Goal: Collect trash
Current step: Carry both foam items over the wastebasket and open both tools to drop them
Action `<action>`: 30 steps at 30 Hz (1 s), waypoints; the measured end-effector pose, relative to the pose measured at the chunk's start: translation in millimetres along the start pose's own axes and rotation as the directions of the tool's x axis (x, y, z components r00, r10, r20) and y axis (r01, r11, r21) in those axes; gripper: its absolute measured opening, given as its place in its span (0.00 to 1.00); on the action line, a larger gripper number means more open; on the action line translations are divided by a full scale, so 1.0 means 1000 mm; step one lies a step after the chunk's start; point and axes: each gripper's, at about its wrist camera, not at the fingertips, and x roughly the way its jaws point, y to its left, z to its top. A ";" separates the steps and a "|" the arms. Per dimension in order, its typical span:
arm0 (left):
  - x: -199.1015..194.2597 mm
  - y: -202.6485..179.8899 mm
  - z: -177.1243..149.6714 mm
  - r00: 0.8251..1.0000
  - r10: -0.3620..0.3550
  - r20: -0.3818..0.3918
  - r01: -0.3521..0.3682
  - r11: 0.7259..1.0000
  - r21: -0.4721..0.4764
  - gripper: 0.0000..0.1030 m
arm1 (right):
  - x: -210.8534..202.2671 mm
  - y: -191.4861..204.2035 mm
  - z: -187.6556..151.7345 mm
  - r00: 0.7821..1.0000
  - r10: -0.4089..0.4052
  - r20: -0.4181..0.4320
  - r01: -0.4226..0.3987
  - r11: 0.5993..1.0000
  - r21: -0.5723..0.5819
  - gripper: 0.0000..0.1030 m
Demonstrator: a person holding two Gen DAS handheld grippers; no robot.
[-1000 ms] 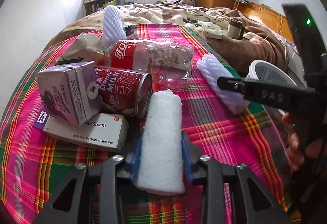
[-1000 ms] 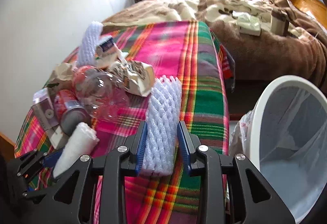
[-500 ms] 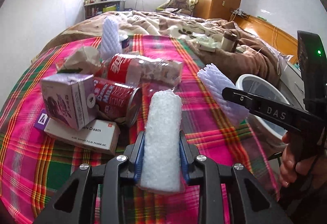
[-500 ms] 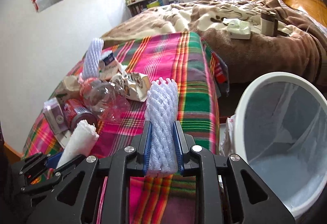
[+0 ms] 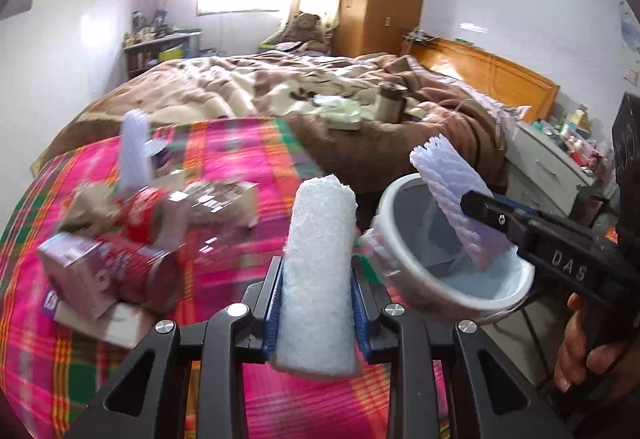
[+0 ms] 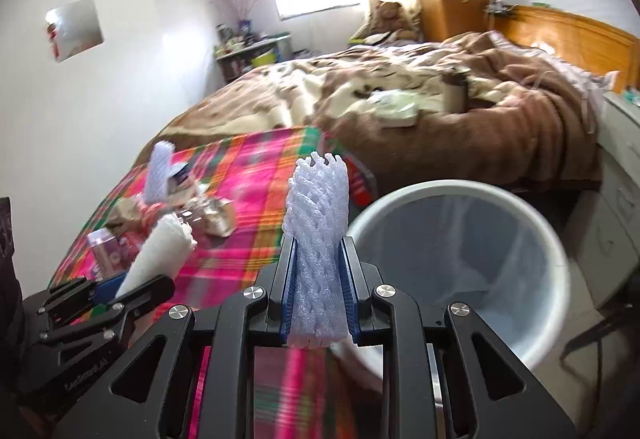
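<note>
My left gripper [image 5: 316, 303] is shut on a white foam roll [image 5: 320, 263], held up above the plaid cloth. My right gripper [image 6: 319, 291] is shut on a pale lilac foam net sleeve [image 6: 318, 223]; it also shows in the left wrist view [image 5: 460, 207], lifted over the white trash bin [image 5: 396, 263]. The bin [image 6: 552, 239] stands right of the table, lined with a clear bag. The left gripper and its roll show in the right wrist view [image 6: 156, 259].
Trash lies on the plaid cloth [image 5: 240, 167]: a purple carton [image 5: 76, 279], a red can [image 5: 136, 279], a crushed bottle [image 5: 180, 211], a flat box [image 5: 116, 323], another foam net [image 5: 134, 155]. A bed [image 5: 320, 95] is behind, a dresser [image 5: 548, 163] at right.
Both grippers have lifted their foam pieces off the cloth and swung right toward the bin. The right one now holds its net over the bin's rim.
</note>
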 end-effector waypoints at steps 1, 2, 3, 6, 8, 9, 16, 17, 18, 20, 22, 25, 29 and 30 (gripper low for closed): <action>0.002 -0.008 0.005 1.000 -0.016 0.004 0.016 1.000 0.010 0.30 | -0.003 -0.005 0.000 1.000 -0.019 0.007 0.019 1.000 0.002 0.21; 0.003 -0.013 0.008 1.000 -0.025 0.007 0.025 1.000 0.016 0.30 | -0.005 -0.009 0.000 0.999 -0.038 0.011 0.037 0.999 0.007 0.21; 0.005 -0.019 0.010 0.999 -0.034 0.008 0.034 0.999 0.023 0.30 | -0.006 -0.015 0.000 0.999 -0.052 0.012 0.052 0.999 0.017 0.21; 0.013 -0.036 0.017 0.997 -0.073 0.003 0.073 0.997 0.039 0.30 | -0.009 -0.030 -0.001 0.996 -0.083 0.013 0.082 0.995 0.048 0.21; 0.019 -0.046 0.023 0.995 -0.103 -0.004 0.103 0.994 0.044 0.30 | -0.007 -0.037 -0.001 0.995 -0.103 0.008 0.103 0.993 0.060 0.21; 0.023 -0.051 0.025 0.994 -0.114 -0.008 0.114 0.993 0.044 0.30 | -0.005 -0.041 -0.002 0.993 -0.119 0.000 0.119 0.991 0.063 0.21; 0.051 -0.080 0.033 0.985 -0.165 -0.053 0.168 0.983 0.070 0.30 | -0.002 -0.065 -0.010 0.983 -0.177 -0.049 0.180 0.981 0.073 0.21; 0.055 -0.084 0.033 0.984 -0.169 -0.060 0.174 0.982 0.070 0.30 | 0.001 -0.068 -0.011 0.982 -0.181 -0.060 0.186 0.980 0.078 0.21; 0.056 -0.086 0.032 0.983 -0.173 -0.063 0.177 0.982 0.071 0.30 | 0.002 -0.070 -0.012 0.981 -0.182 -0.066 0.187 0.979 0.080 0.21; 0.061 -0.093 0.033 0.981 -0.182 -0.071 0.188 0.979 0.083 0.30 | 0.000 -0.075 -0.014 0.978 -0.192 -0.076 0.198 0.977 0.081 0.22; 0.067 -0.097 0.033 0.980 -0.183 -0.083 0.190 0.978 0.087 0.30 | 0.002 -0.078 -0.016 0.975 -0.204 -0.086 0.211 0.974 0.083 0.23; 0.077 -0.101 0.033 0.975 -0.197 -0.101 0.206 0.975 0.083 0.34 | 0.003 -0.084 -0.016 0.971 -0.217 -0.096 0.226 0.969 0.096 0.24; 0.077 -0.106 0.032 0.973 -0.208 -0.097 0.217 0.972 0.094 0.51 | 0.004 -0.087 -0.018 0.965 -0.240 -0.110 0.250 0.964 0.091 0.32; 0.075 -0.106 0.033 0.972 -0.214 -0.094 0.222 0.971 0.091 0.55 | 0.005 -0.087 -0.018 0.962 -0.247 -0.112 0.258 0.962 0.088 0.35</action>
